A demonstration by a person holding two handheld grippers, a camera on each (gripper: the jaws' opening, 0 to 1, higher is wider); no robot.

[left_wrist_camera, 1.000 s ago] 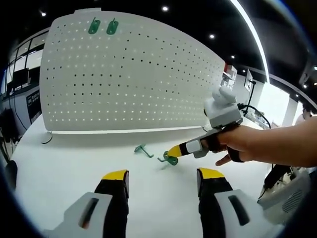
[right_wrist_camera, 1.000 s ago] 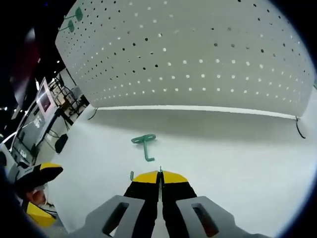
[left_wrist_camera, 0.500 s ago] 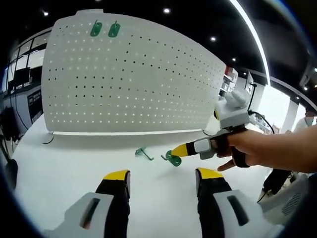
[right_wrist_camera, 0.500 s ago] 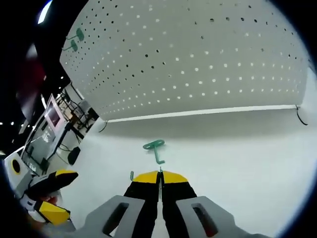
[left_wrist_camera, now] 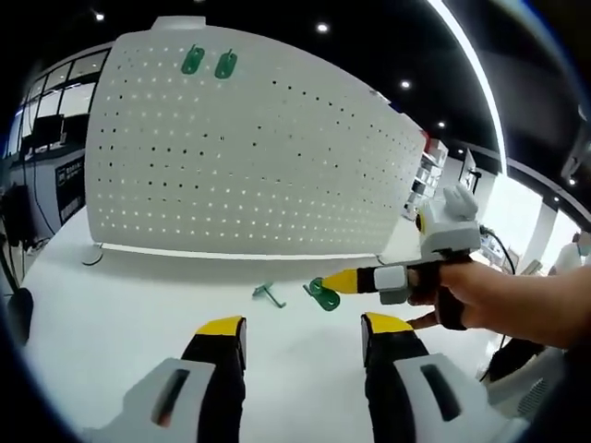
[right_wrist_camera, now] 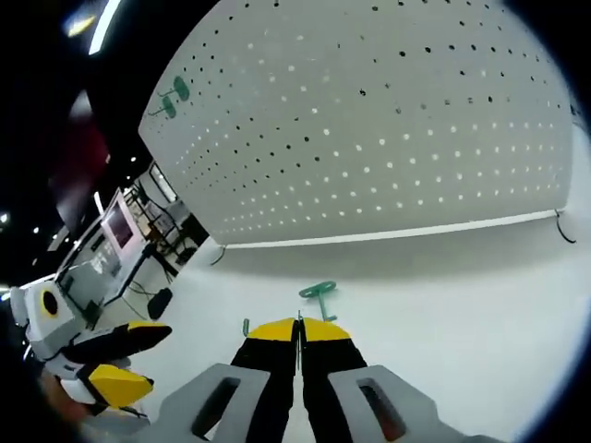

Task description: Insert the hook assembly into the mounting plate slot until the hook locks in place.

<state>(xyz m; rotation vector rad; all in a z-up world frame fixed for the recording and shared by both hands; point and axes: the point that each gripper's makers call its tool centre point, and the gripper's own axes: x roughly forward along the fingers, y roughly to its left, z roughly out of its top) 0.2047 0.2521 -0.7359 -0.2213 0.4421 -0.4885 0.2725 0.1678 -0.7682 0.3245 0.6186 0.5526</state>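
The right hand-held gripper (left_wrist_camera: pixel 331 281) is hanging above the white tabletop (left_wrist_camera: pixel 111 305) with its yellow-tipped jaws pressed together on a green hook (left_wrist_camera: pixel 320 292), gripped by a person's hand (left_wrist_camera: pixel 466 291). The left hand-held gripper (left_wrist_camera: pixel 303 334) is sitting with its jaws wide apart and gripping nothing. A second green hook (right_wrist_camera: pixel 319 294) is lying on the tabletop near the upright white pegboard (right_wrist_camera: pixel 388 120), where two more green hooks (left_wrist_camera: pixel 209 62) are hanging.

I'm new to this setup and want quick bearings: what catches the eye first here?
A big white perforated pegboard stands upright at the back of the white table, with two green hooks mounted near its top. In front, the right gripper holds a green hook above the table, while another green hook lies loose nearby.
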